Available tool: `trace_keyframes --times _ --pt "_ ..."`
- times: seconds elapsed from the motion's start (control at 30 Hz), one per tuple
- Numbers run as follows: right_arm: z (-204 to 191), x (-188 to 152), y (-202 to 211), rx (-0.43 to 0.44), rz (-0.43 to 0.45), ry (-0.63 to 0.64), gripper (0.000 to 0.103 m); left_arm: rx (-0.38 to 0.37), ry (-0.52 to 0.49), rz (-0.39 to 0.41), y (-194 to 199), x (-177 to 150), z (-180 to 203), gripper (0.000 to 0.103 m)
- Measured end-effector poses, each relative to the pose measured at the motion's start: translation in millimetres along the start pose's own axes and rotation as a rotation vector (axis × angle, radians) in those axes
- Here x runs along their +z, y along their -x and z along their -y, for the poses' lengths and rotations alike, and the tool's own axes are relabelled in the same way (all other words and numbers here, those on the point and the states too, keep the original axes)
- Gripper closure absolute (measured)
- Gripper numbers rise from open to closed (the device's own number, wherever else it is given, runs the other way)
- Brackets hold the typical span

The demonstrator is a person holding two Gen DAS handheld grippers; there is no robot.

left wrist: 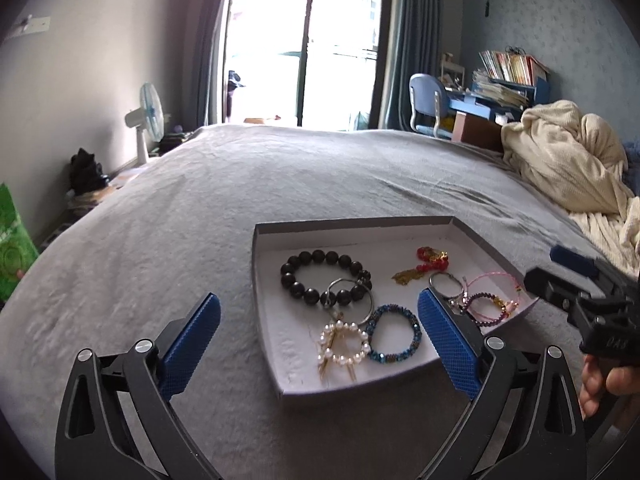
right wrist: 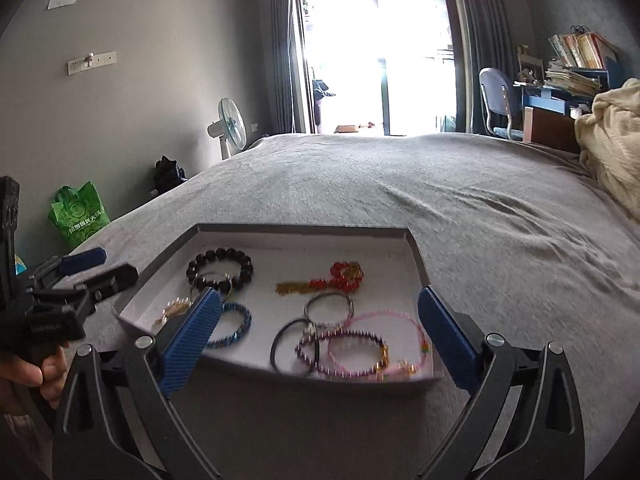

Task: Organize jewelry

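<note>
A shallow grey tray (left wrist: 264, 280) (right wrist: 416, 256) with a white floor lies on the grey bed. It holds a black bead bracelet (left wrist: 296, 264) (right wrist: 218, 257), a pearl ring brooch (left wrist: 362, 338), a blue bead bracelet (left wrist: 416, 330) (right wrist: 242, 326), a red and gold piece (left wrist: 432, 258) (right wrist: 344, 274), metal rings (left wrist: 442, 284) (right wrist: 328, 306) and pink and purple bracelets (left wrist: 494, 280) (right wrist: 356, 346). My left gripper (left wrist: 319, 316) is open and empty at the tray's near left. My right gripper (right wrist: 319, 312) is open and empty over the tray's near edge.
The grey bed cover (left wrist: 280, 176) spreads far behind the tray. A cream blanket (left wrist: 568, 160) is heaped at the right. A fan (left wrist: 148, 116), a green bag (right wrist: 78, 212), and a desk with chair (left wrist: 432, 104) stand around the bed.
</note>
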State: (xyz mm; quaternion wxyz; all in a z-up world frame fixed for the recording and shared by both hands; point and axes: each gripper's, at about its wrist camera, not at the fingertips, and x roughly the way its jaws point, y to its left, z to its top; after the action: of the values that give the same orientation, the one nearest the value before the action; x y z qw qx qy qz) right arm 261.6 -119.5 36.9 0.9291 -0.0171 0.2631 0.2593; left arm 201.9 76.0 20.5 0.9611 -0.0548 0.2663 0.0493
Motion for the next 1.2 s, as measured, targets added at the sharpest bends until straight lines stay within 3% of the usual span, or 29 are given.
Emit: trace_keyframes --times 0.53,1.2 --pt "-2 -40 56 -0.017 0.045 -0.03 0.006 0.0 0.009 0.013 42 -37 9 0.005" --pt "-13 -61 74 -0.087 0.068 -0.011 0.006 0.006 -0.023 0.083 65 -59 22 0.005"
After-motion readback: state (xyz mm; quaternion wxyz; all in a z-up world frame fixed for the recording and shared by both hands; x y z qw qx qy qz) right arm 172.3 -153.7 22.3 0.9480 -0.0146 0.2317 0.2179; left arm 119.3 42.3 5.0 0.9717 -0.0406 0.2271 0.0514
